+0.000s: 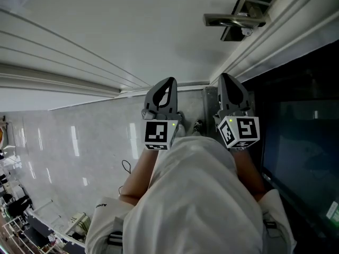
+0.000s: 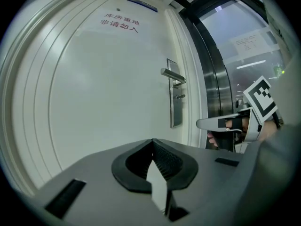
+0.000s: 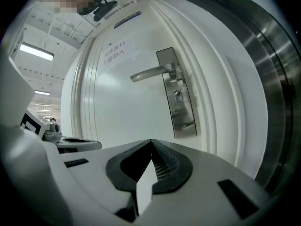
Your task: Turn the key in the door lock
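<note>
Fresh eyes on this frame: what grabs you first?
The white door fills both gripper views, with a steel lock plate near its right edge carrying a lever handle and, below it, what looks like a key. Red lettering sits near the door's top. The left gripper and right gripper are both shut and empty, short of the door.

Brushed-steel rectangular lock plate (image 3: 178, 102): upright, flat on white door (image 3: 117, 112), close to door's right edge in both gripper views. Silver lever handle (image 3: 153, 73): on plate's upper part, about level, pointing left across door. Round keyhole cylinder (image 3: 178, 96): just below handle, roughly mid-plate. Small metal key (image 2: 180, 96): stub sticking out of cylinder, away from door face; its turn too small to tell.
</note>
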{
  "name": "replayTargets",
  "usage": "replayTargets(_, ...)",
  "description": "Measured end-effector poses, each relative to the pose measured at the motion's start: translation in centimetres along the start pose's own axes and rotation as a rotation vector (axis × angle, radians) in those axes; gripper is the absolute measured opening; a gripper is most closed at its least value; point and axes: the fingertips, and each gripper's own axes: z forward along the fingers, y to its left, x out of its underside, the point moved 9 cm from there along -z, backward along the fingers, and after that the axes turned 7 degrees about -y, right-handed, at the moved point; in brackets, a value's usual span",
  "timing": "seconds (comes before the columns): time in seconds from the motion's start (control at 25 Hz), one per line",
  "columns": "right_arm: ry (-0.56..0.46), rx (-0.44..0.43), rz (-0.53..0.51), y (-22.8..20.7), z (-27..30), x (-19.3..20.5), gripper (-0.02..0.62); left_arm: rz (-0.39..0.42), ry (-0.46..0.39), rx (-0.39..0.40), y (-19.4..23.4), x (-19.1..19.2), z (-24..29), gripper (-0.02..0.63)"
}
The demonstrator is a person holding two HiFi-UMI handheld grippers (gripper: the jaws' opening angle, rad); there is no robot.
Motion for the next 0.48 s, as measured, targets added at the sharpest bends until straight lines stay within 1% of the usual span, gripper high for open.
replayTargets(0.12,0.013,-0.031,0.004,0.6,0.2,0.4,0.005,0.000,0.005,-0.020,0.7,0.4,-0.7,0.009)
replayTargets(0.32,-0.031,-0.167,0.041,2.2,0.0,0.9,0.003,0.002,0.030,-0.054,2.1,1.3,-1.9,0.009)
replayTargets(0.48,-0.035,-0.217,0.032,3.4,0.0,1.2,0.003,-0.002,0.016,-0.060,2.6,1.6,-2.8,0.008)
